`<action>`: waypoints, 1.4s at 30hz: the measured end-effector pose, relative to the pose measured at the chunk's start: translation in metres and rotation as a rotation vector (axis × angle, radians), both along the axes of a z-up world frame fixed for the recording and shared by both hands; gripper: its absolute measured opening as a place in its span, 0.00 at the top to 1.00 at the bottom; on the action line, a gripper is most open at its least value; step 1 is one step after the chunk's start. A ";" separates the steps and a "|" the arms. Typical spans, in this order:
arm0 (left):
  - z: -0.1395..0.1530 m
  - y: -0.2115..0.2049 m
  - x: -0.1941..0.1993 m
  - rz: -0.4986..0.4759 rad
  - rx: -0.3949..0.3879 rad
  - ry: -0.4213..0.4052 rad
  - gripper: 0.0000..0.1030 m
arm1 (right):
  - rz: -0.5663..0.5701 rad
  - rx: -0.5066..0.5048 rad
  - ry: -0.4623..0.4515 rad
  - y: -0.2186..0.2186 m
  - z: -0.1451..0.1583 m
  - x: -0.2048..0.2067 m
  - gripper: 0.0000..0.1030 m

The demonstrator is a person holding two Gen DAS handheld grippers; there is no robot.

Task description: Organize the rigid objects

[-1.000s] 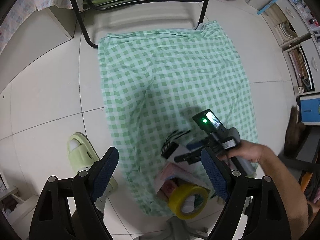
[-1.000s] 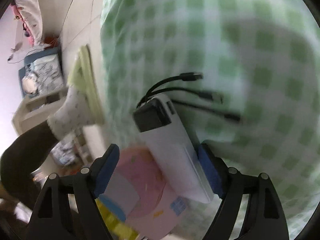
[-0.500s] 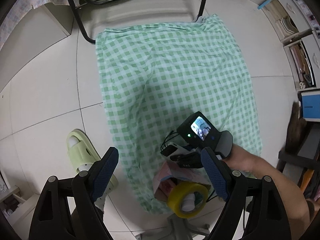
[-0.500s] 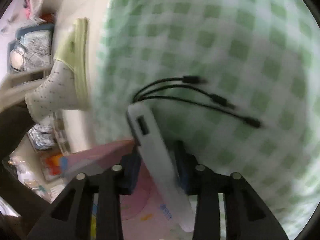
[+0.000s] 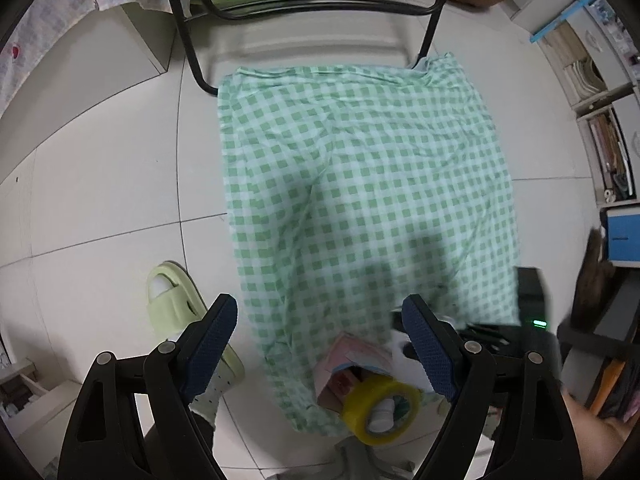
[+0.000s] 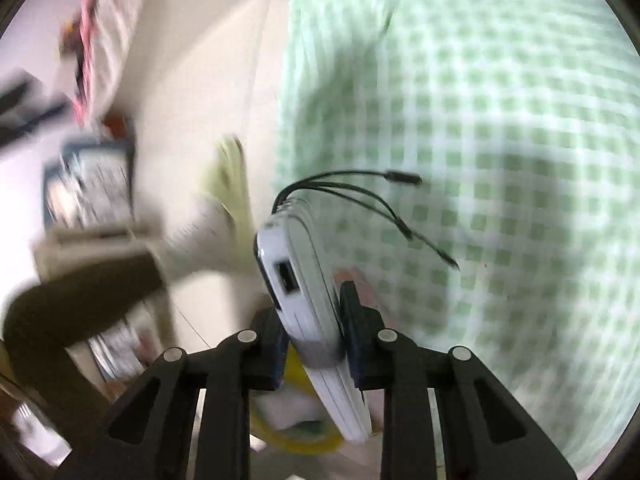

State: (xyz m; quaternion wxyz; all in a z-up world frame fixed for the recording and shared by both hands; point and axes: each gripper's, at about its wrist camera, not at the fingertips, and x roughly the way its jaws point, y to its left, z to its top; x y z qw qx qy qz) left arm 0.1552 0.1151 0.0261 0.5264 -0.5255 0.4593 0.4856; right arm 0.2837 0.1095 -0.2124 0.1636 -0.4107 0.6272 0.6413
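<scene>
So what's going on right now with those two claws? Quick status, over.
Right claw shut on white power bank, lifted, black cables dangling. Left claw open, holding nothing, above checked cloth. Tape roll and pink box near cloth edge.

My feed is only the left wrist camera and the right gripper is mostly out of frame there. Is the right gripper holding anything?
Observer: Yes, the right gripper is shut on a white power bank, lifted off the green checked cloth.
Operator: How does it sit in the grip?
Observer: On edge between the pads, its port end pointing away from the gripper.
Operator: Anything hanging off it?
Observer: Three short black cables fan out from the far end, free in the air.
Operator: And my left gripper?
Observer: The left gripper is open and holds nothing.
</scene>
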 end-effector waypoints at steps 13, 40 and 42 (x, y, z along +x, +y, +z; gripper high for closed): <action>0.012 -0.031 -0.034 0.001 0.023 -0.050 0.19 | -0.547 0.027 -0.100 -0.104 0.059 0.008 0.80; 0.022 -0.082 -0.038 -0.063 0.073 -0.025 0.19 | -0.435 0.009 -0.104 -0.144 0.085 -0.004 0.44; 0.025 -0.095 -0.027 -0.110 0.115 -0.075 0.19 | -0.416 0.045 -0.138 -0.151 0.092 0.008 0.19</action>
